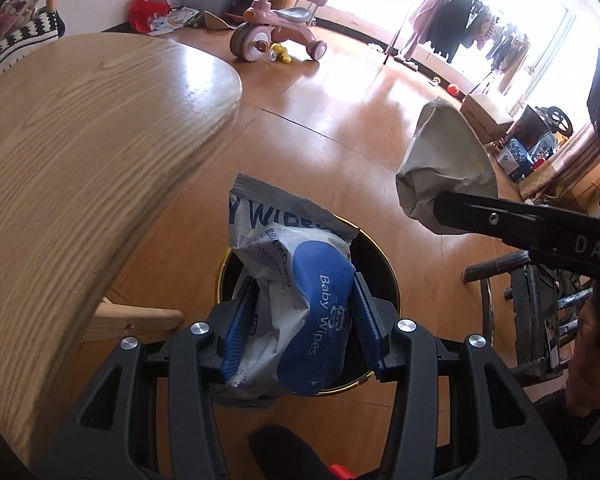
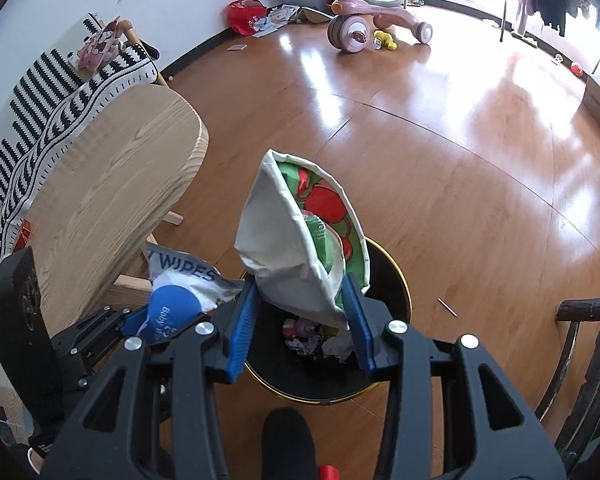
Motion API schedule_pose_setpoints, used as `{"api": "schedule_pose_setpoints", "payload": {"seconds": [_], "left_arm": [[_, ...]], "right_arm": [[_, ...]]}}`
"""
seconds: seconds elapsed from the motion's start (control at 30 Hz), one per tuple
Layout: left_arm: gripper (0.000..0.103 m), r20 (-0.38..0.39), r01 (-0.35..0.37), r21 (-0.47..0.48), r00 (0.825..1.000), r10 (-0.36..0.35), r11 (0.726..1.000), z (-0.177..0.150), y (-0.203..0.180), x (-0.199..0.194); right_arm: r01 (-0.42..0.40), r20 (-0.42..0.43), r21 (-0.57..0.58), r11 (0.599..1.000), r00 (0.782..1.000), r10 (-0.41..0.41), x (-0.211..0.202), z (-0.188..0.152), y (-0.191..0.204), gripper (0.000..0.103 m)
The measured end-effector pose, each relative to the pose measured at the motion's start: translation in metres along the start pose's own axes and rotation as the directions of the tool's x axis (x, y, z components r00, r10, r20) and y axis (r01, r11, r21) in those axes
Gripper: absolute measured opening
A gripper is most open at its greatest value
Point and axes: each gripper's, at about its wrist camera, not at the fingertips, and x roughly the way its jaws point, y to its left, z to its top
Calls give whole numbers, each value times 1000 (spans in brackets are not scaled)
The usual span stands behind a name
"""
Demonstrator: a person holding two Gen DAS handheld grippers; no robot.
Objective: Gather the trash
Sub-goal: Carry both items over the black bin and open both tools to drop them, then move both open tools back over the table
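My left gripper [image 1: 300,312] is shut on a baby wipes pack [image 1: 296,292], grey-white with a blue lid, held above a black trash bin with a gold rim [image 1: 384,272]. The pack also shows in the right wrist view [image 2: 180,300]. My right gripper [image 2: 304,316] is shut on a crumpled paper bowl [image 2: 296,240], white outside with green and red print inside, held over the same bin [image 2: 396,280], which holds crumpled trash [image 2: 320,340]. The bowl shows in the left wrist view [image 1: 444,168], gripped by the right gripper's fingers [image 1: 480,212].
A light wooden table [image 1: 80,152] is at the left, with a striped sofa [image 2: 48,96] behind it. A dark wooden chair [image 2: 588,360] stands at the right. A pink tricycle [image 2: 364,16] and toys lie on the far wooden floor. A small stick [image 2: 447,307] lies near the bin.
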Motion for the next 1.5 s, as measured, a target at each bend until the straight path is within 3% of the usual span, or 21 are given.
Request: {"api": "schedule_pose_setpoints", "payload": {"seconds": [0.1, 0.13, 0.17, 0.53, 0.67, 0.93, 1.07, 1.17, 1.27, 1.37, 1.5], "left_arm": [[57, -8, 4, 2, 1000, -4, 1000, -2, -2, 3], [68, -4, -1, 3, 1000, 1, 1000, -2, -2, 3], [71, 4, -7, 4, 1000, 7, 1000, -2, -2, 2], [72, 39, -17, 4, 999, 17, 1000, 0, 0, -18], [76, 62, -33, 9, 998, 32, 999, -1, 3, -33], [87, 128, -121, -30, 984, 124, 992, -10, 37, -106], [90, 174, -199, -100, 961, 214, 975, -21, 73, -161], [90, 195, -270, -175, 933, 302, 947, -37, 111, -205], [90, 200, -349, -257, 893, 403, 901, -59, 154, -249], [90, 185, -413, -357, 848, 497, 838, -89, 204, -294], [90, 142, -482, -501, 773, 618, 719, -142, 274, -353]], "right_arm": [[-1, 0, 6, 1000, 1000, 1, 2, 2, -2, 43], [0, 0, 7, 1000, 1000, 0, 2, 1, -2, 43], [0, 1, 9, 1000, 1000, 0, 2, 1, -2, 43], [0, -8, 9, 1000, 1000, 0, 5, 2, -2, 44], [4, 12, 14, 1000, 1000, -4, 2, 3, -4, 59], [-12, 39, -31, 999, 999, 13, -4, 6, 26, 71], [-38, 60, -113, 993, 997, 45, -8, 5, 69, 75], [-70, 52, -182, 981, 995, 81, -6, 2, 110, 75], [-123, 38, -248, 961, 990, 137, -5, -3, 159, 75], [-181, 26, -334, 925, 979, 202, -5, -11, 218, 75], [-269, -35, -440, 856, 958, 283, 0, -29, 299, 75]]}}
